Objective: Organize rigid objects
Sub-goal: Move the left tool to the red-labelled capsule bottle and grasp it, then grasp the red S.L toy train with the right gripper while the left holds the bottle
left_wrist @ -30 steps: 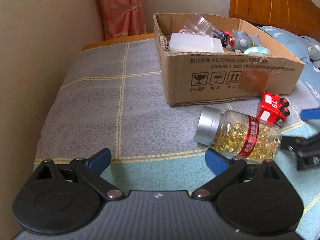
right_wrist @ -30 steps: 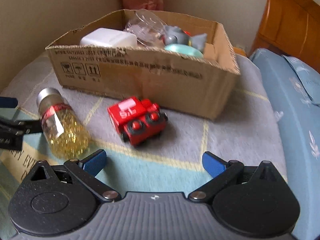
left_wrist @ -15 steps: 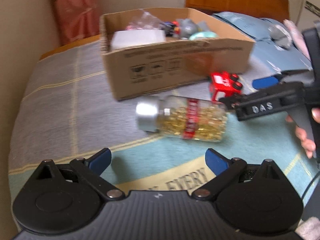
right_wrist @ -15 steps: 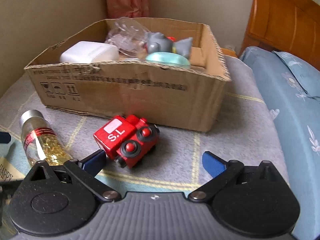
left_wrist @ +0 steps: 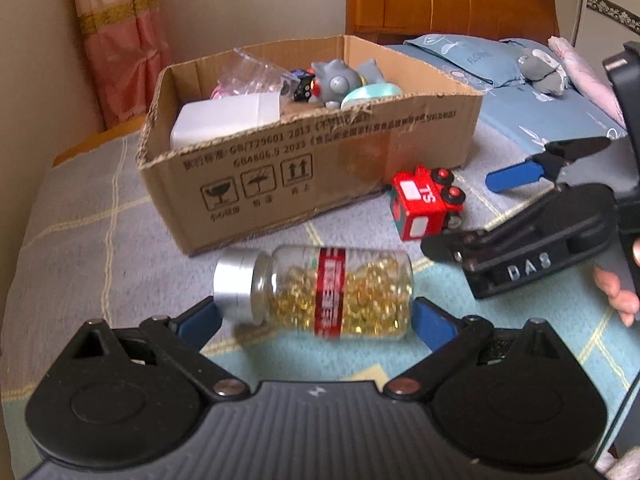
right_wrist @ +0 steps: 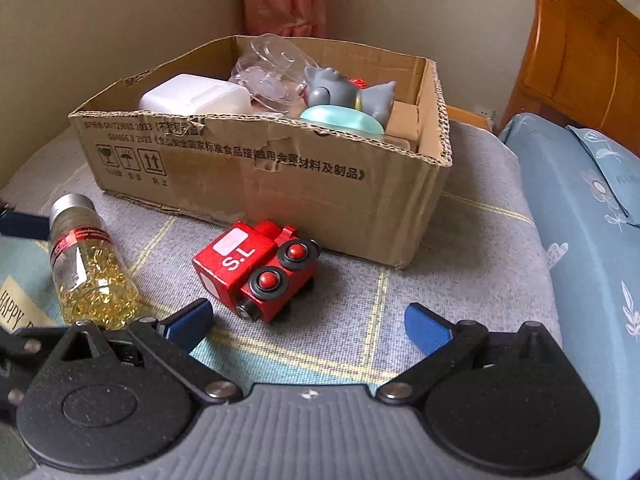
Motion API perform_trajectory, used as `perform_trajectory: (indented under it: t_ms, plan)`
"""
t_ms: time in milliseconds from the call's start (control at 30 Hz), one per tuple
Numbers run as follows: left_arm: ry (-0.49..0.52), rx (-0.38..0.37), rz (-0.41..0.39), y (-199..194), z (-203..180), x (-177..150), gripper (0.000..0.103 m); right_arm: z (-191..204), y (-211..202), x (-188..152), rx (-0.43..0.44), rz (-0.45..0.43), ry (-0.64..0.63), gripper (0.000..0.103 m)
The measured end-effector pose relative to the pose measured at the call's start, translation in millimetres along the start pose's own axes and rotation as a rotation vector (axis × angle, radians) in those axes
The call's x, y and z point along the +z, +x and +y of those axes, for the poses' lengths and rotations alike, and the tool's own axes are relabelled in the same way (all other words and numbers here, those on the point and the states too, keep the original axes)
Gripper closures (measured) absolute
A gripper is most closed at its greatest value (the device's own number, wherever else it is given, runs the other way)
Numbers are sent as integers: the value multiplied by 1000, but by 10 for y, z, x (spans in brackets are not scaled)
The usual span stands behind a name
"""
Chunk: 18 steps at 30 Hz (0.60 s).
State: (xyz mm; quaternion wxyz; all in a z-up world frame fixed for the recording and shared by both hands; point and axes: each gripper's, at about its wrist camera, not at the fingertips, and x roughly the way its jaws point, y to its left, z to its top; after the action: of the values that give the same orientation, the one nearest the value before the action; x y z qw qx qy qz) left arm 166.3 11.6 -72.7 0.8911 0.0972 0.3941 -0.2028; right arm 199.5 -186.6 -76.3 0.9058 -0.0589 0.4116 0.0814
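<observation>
Left wrist view: my left gripper (left_wrist: 314, 318) is spread wide, nothing held, and the capsule bottle (left_wrist: 316, 294) lies on its side between my fingers (left_wrist: 198, 320), end to end, so cap and base each sit just beside a blue pad; I can't tell if either touches. The bottle rests on the bed cover (left_wrist: 80, 216) just in front of the cardboard box (left_wrist: 304, 168). Its long axis runs across my view, roughly parallel to the box's near wall, silver cap (left_wrist: 234, 284) pointing left. I judge it rigid clear plastic or glass, smooth and round, so slippery and liable to roll, moderately heavy since it's full of gel capsules. Gripping end to end looks too long a span; better across the body near the red label band. The red toy train (left_wrist: 426, 204) sits by the box's near right corner, with my right gripper (left_wrist: 464, 216) beside it, also spread. Right wrist view: my right gripper (right_wrist: 310, 322) is wide open and empty, the red toy train (right_wrist: 256, 272) just ahead of the gap, slightly toward the left finger (right_wrist: 188, 320), in front of the cardboard box (right_wrist: 280, 184). Its long axis is diagonal, chimney end toward the box, blocky cab end toward me. Looks like a hard painted block, light, stiff, not fragile; flat sides suit a squeeze, though the wheels could let it roll. The capsule bottle (right_wrist: 86, 266) lies left of the train, cap pointing toward the box.
</observation>
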Motion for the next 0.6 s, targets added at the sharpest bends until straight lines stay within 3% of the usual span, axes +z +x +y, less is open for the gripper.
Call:
perform_trajectory:
  t_ms: [67,600]
  plan:
    - [5,5,-18,-3,7,7,10,1,1,-1,22,0,-9,0]
    - [-70,62,7,-93,319,-88,10,403,10,125,115,3,-223,0]
